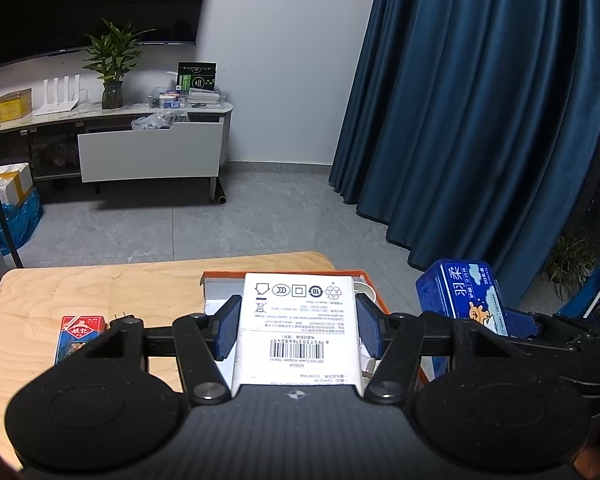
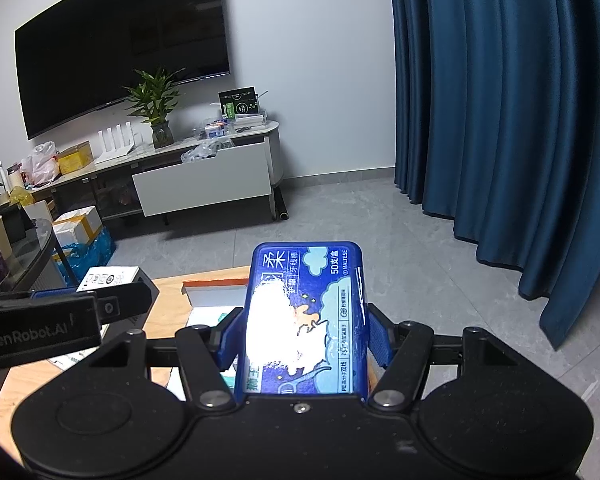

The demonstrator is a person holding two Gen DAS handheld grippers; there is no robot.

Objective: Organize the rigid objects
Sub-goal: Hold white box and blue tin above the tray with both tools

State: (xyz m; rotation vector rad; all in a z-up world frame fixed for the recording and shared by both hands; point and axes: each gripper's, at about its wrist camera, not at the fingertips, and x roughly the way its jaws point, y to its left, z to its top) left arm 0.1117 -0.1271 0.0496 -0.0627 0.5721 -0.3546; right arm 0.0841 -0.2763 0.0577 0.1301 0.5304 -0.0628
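My left gripper point(image 1: 298, 330) is shut on a white box point(image 1: 298, 320) with a barcode, its blue pads point(image 1: 228, 330) pressing both long sides. The box hangs over an orange-rimmed tray point(image 1: 284, 274) on the wooden table point(image 1: 100, 288). My right gripper point(image 2: 304, 330) is shut on a blue floss-pick box point(image 2: 306, 320), held above the same orange-rimmed tray point(image 2: 216, 280). From the left wrist, that blue box point(image 1: 464, 296) shows at the right, clamped in the other gripper. A red card pack point(image 1: 80, 334) lies on the table to the left.
A small plug point(image 1: 124, 316) sits beside the red pack. A white TV cabinet point(image 1: 148, 152) with an open drawer stands across the grey floor, blue curtains point(image 1: 480, 120) to the right. A dark glass side table point(image 2: 24, 256) with clutter is at the left.
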